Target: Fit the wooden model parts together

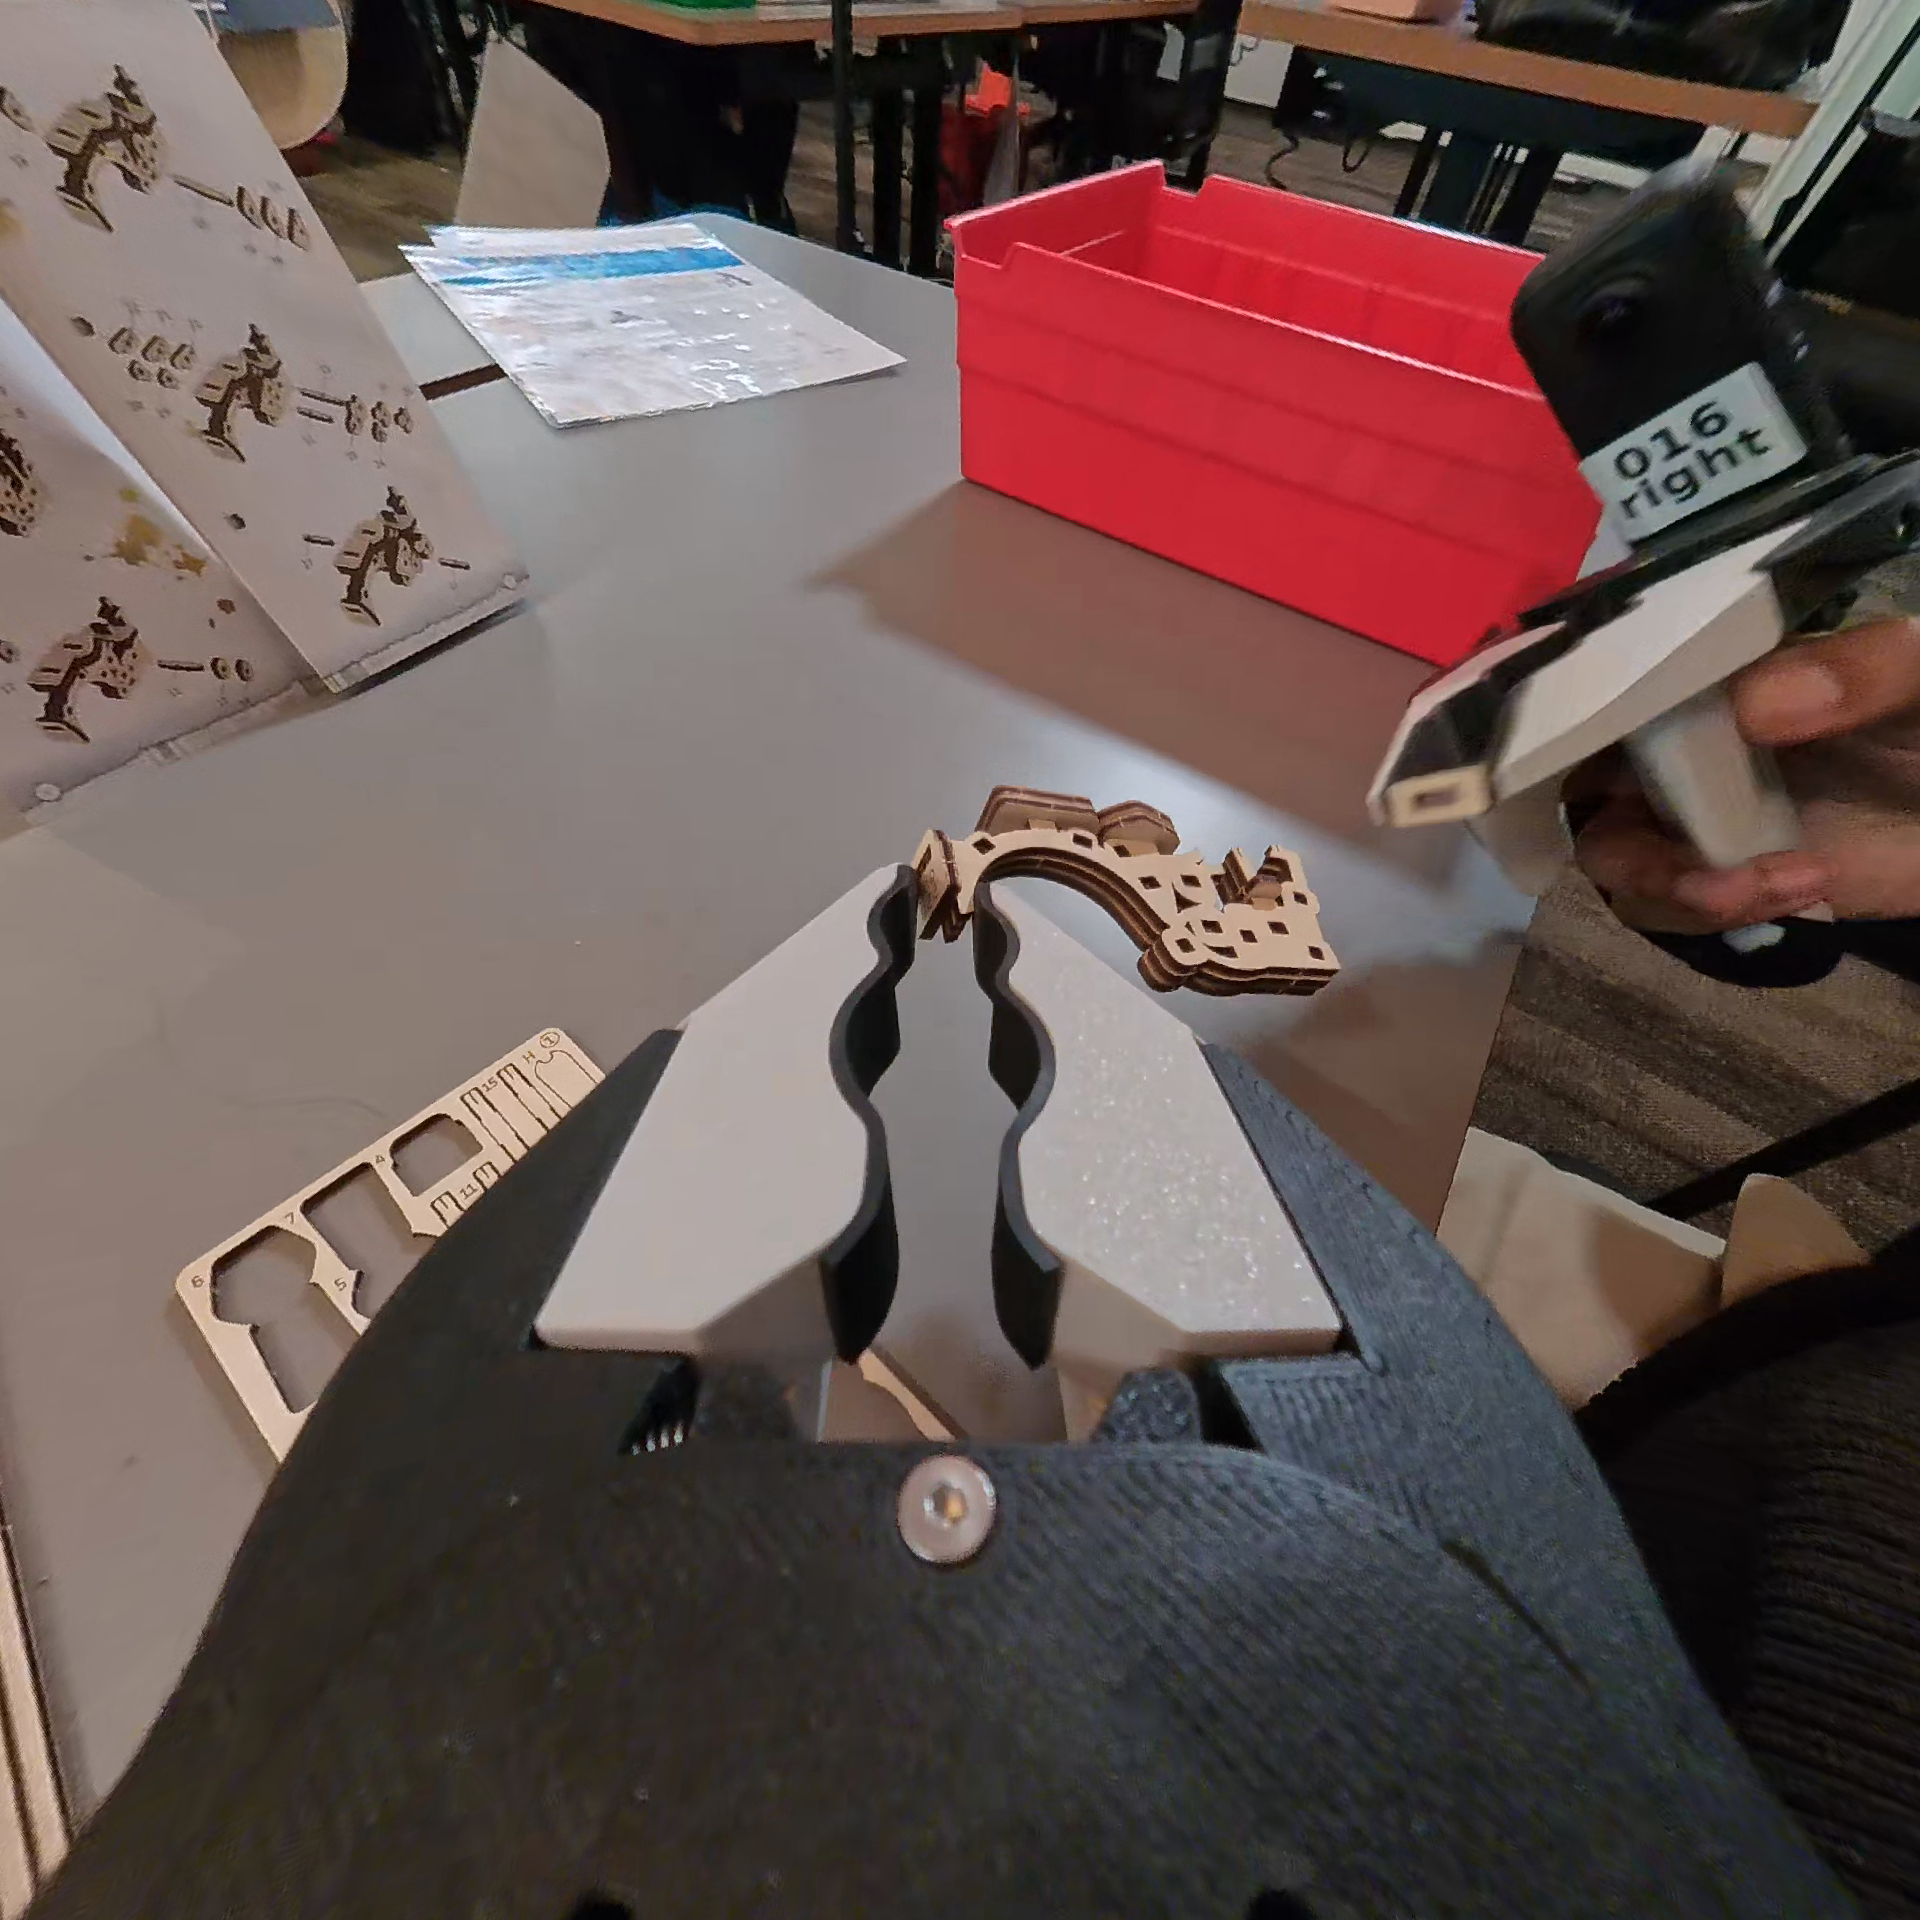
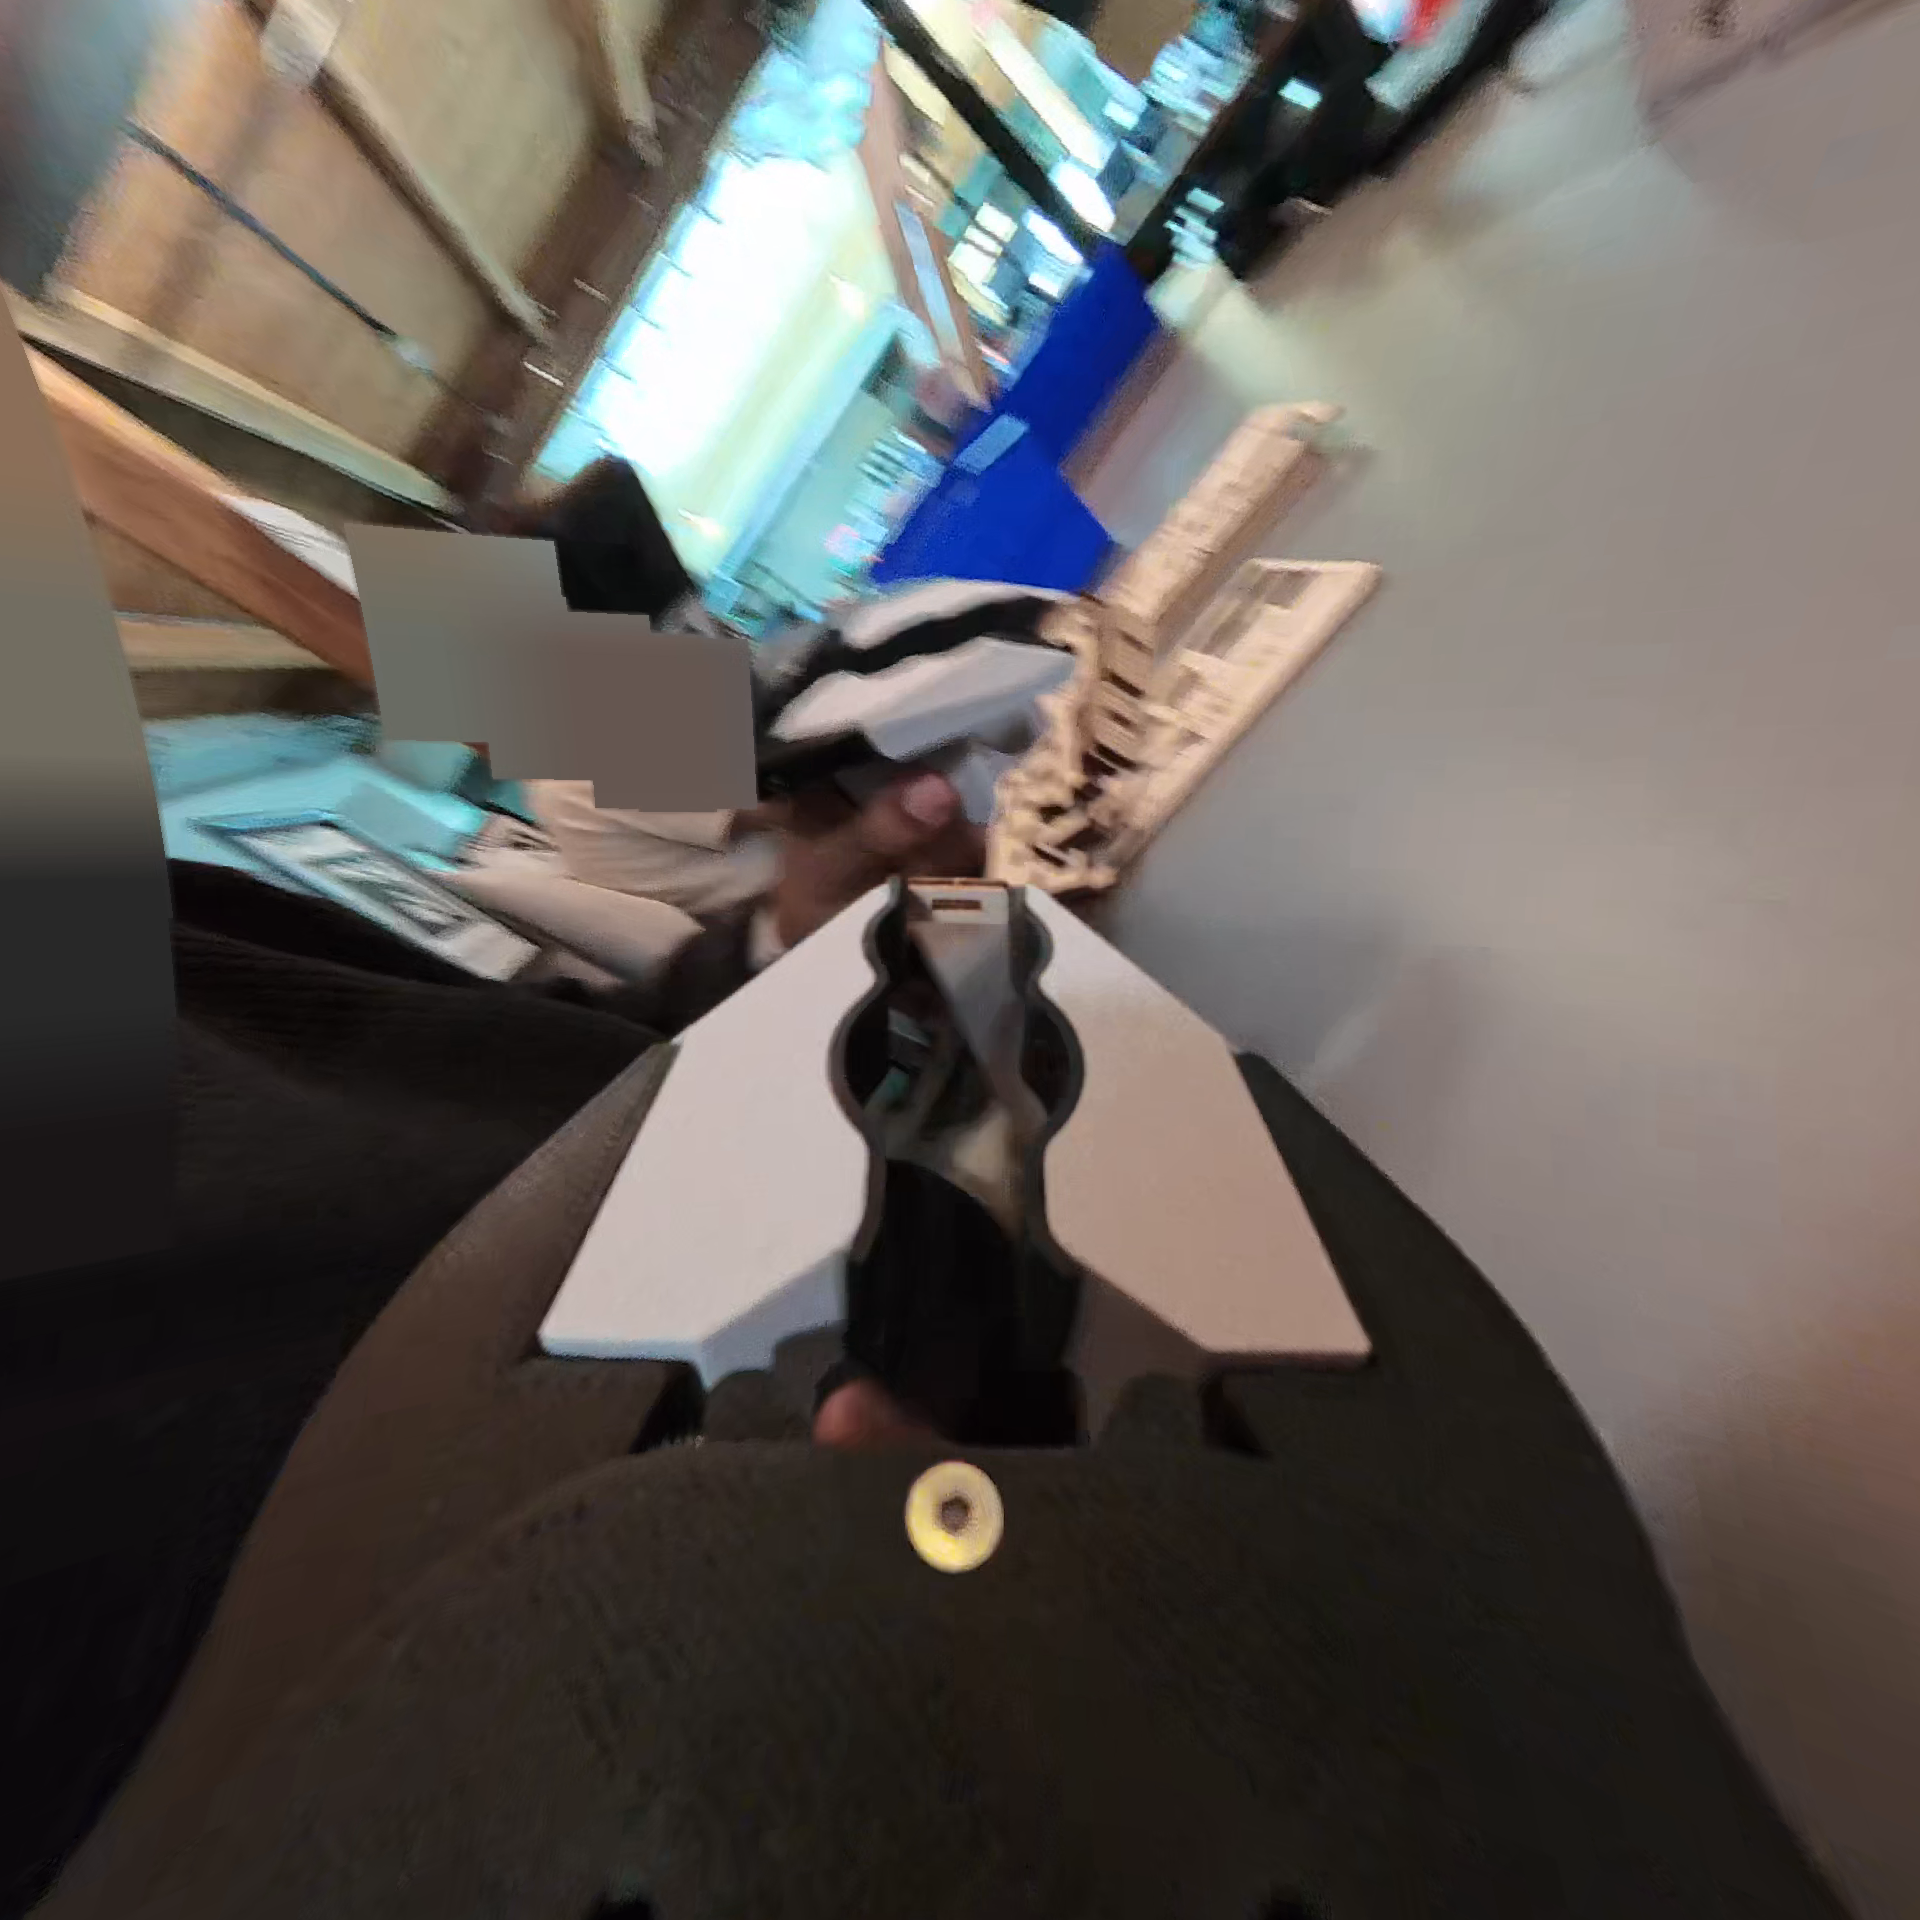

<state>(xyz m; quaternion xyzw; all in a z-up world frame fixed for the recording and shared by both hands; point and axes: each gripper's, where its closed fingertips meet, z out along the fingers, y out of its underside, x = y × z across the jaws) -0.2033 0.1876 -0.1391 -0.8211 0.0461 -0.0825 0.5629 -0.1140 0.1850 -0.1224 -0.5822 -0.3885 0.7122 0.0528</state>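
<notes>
My left gripper (image 1: 945, 902) is shut on the left end of a layered wooden model assembly (image 1: 1174, 904). It holds the curved, hole-dotted piece above the grey table (image 1: 675, 748), with the rest of the piece sticking out to the right. My right gripper (image 1: 1439, 800) is in the air to the right of the assembly and apart from it. It is shut on a small wooden part with a rectangular hole (image 1: 1442, 796). In the blurred right wrist view, that small part (image 2: 954, 902) sits between the tips of the right gripper (image 2: 954, 896).
A red bin (image 1: 1247, 416) stands at the back right. Instruction boards (image 1: 239, 416) lean at the left and a plastic-covered sheet (image 1: 644, 312) lies behind. A wooden sheet with cut-outs (image 1: 343, 1226) lies at front left. The table edge (image 1: 1496, 1039) is just right of the assembly. Across from one pair of fingers to the other is roughly 10 cm.
</notes>
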